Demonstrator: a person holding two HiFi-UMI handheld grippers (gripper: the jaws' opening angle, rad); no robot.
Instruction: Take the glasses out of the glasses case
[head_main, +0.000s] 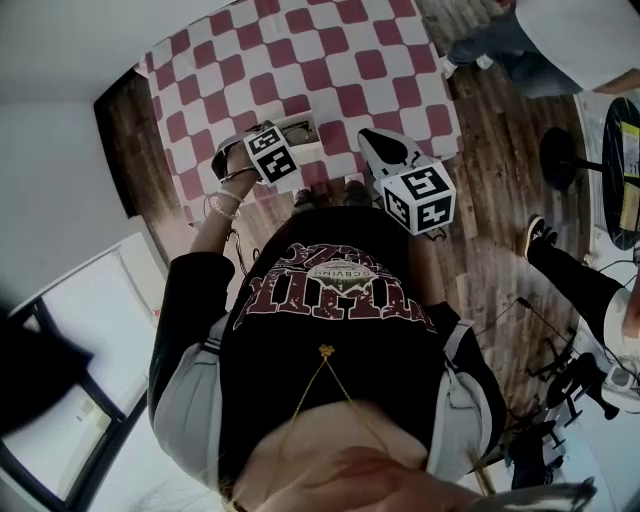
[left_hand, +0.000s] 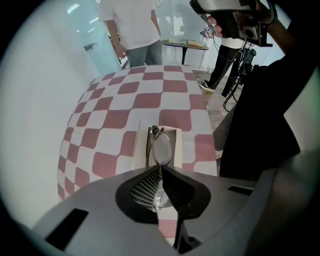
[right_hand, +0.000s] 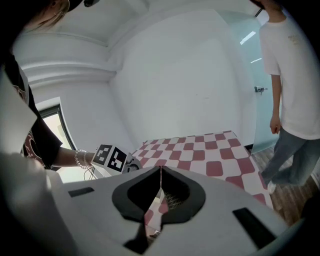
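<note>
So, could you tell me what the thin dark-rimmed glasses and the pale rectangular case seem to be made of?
The thin dark-rimmed glasses are probably metal: a slim, dark wire rim around clear lenses. The pale rectangular case looks matte cream, card or leatherette; I cannot tell which.

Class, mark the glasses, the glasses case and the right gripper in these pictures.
glasses (left_hand: 162, 148): left gripper view, on the far lens.
glasses case (left_hand: 177, 146): left gripper view, on its right edge.
right gripper (right_hand: 160, 171): right gripper view, where its closed fingers meet.
</note>
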